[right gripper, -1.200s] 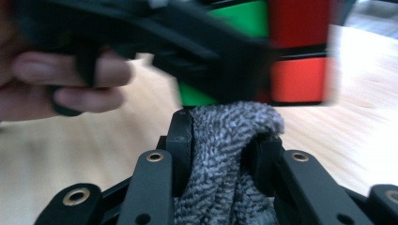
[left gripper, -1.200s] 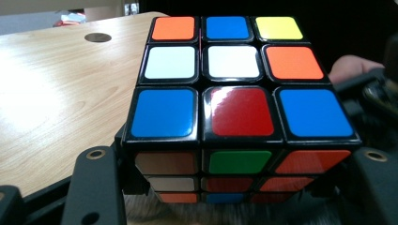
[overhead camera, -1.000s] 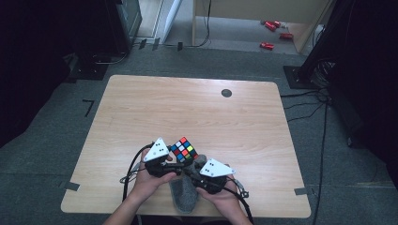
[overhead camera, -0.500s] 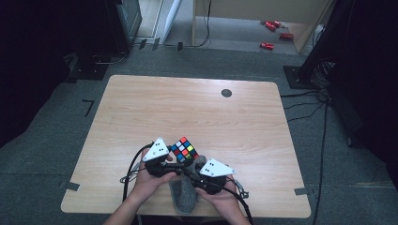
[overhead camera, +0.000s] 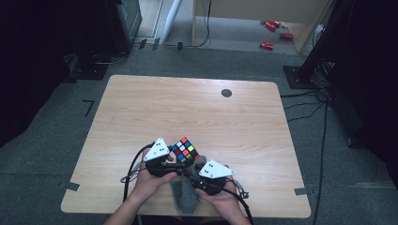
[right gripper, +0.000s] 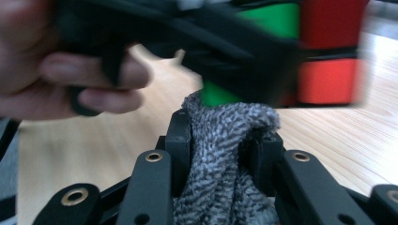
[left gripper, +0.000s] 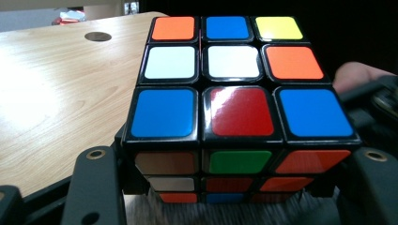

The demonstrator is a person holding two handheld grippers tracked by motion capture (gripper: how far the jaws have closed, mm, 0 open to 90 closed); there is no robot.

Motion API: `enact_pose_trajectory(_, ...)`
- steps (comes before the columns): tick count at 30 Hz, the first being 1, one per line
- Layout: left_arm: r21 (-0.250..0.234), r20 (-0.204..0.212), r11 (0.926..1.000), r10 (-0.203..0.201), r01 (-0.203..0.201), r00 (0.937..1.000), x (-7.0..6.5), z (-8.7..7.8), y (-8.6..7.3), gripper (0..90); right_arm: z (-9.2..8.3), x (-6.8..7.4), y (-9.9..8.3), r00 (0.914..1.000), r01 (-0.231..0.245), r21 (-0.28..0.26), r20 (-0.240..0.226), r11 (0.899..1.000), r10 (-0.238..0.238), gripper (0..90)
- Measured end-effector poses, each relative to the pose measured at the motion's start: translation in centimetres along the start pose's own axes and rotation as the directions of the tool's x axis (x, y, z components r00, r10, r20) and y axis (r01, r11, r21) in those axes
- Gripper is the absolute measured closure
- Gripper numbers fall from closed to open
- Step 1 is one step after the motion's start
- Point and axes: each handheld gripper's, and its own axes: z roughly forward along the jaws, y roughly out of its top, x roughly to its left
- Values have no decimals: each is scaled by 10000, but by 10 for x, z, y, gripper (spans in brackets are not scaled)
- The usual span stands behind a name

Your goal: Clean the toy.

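A scrambled puzzle cube (overhead camera: 184,150) with coloured stickers is held just above the wooden table (overhead camera: 141,108) near its front edge. My left gripper (overhead camera: 174,164) is shut on the cube (left gripper: 225,98), one jaw on each side of it. My right gripper (overhead camera: 193,174) is shut on a bunched grey woven cloth (right gripper: 225,154), whose top touches the underside of the cube (right gripper: 324,70). The cloth (overhead camera: 183,194) hangs down between the person's hands. In the right gripper view the left hand (right gripper: 61,70) and its gripper body sit close above the cloth, blurred.
A small dark round hole (overhead camera: 226,93) marks the table's far right part. Cables trail from both grippers over the front edge. Dark stands and red items lie on the floor beyond the table.
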Motion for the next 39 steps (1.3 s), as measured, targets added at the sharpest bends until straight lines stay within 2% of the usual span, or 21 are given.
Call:
enact_pose_trajectory(2,-44,-1,10000,-17,17,10000,0,-1,0,348,0,1,2,9996,257,8,64,9997,-257,671)
enact_pose_trajectory(4,-100,8,9999,-66,66,10000,1,-2,1,349,-5,-6,3,9997,121,-124,236,9999,-118,671)
enact_pose_trajectory(6,-54,16,10000,-1,1,10000,0,-2,1,349,-9,-13,3,9981,42,-232,608,9997,-28,673)
enact_pose_trajectory(8,-12,10,10000,9,-9,10000,0,0,1,349,-10,-16,2,9973,-26,-263,736,9997,46,674)
enact_pose_trajectory(10,16,22,10000,-13,13,10000,-1,0,1,349,-7,-11,1,9979,71,-179,641,9998,-59,673)
enact_pose_trajectory(14,15,12,10000,-31,31,10000,0,0,1,349,0,3,1,9987,504,-3,91,9987,-504,668)
enact_pose_trajectory(16,-37,6,10000,-47,47,10000,1,-1,1,349,-1,4,2,9976,685,5,49,9976,-685,667)
enact_pose_trajectory(18,-103,-27,9999,-113,113,9999,2,-2,1,348,-5,-3,4,9979,621,-97,178,9980,-619,661)
enact_pose_trajectory(21,-116,-58,9999,-68,67,10000,3,-4,2,349,-14,-15,6,9966,450,-296,710,9985,-428,660)
enact_pose_trajectory(23,-90,-59,9999,-67,66,10000,2,-3,2,349,-15,-20,5,9960,256,-376,870,9990,-223,662)
enact_pose_trajectory(25,-42,-26,10000,-49,49,10000,0,-1,2,348,-12,-16,3,9966,263,-291,793,9992,-239,666)
enact_pose_trajectory(29,-40,-133,10000,26,-27,9999,0,0,1,348,-2,0,2,9979,582,-62,279,9983,-580,661)
enact_pose_trajectory(31,-79,-178,10000,-2,0,9998,1,-2,1,348,-1,3,3,9968,752,-46,284,9972,-750,660)
enact_pose_trajectory(33,-119,-196,9999,-52,50,9998,3,-4,2,348,-5,-3,4,9976,615,-182,330,9979,-609,659)
enact_pose_trajectory(36,-94,-119,10000,-31,30,9999,3,-4,2,349,-14,-16,5,9969,277,-372,745,9989,-249,662)
enact_pose_trajectory(37,-69,-105,10000,5,-6,9999,2,-3,1,348,-15,-18,4,9965,143,-414,826,9990,-108,662)
enact_pose_trajectory(39,29,-82,10000,80,-80,9999,1,-1,1,349,-13,-17,2,9966,151,-306,811,9994,-126,665)
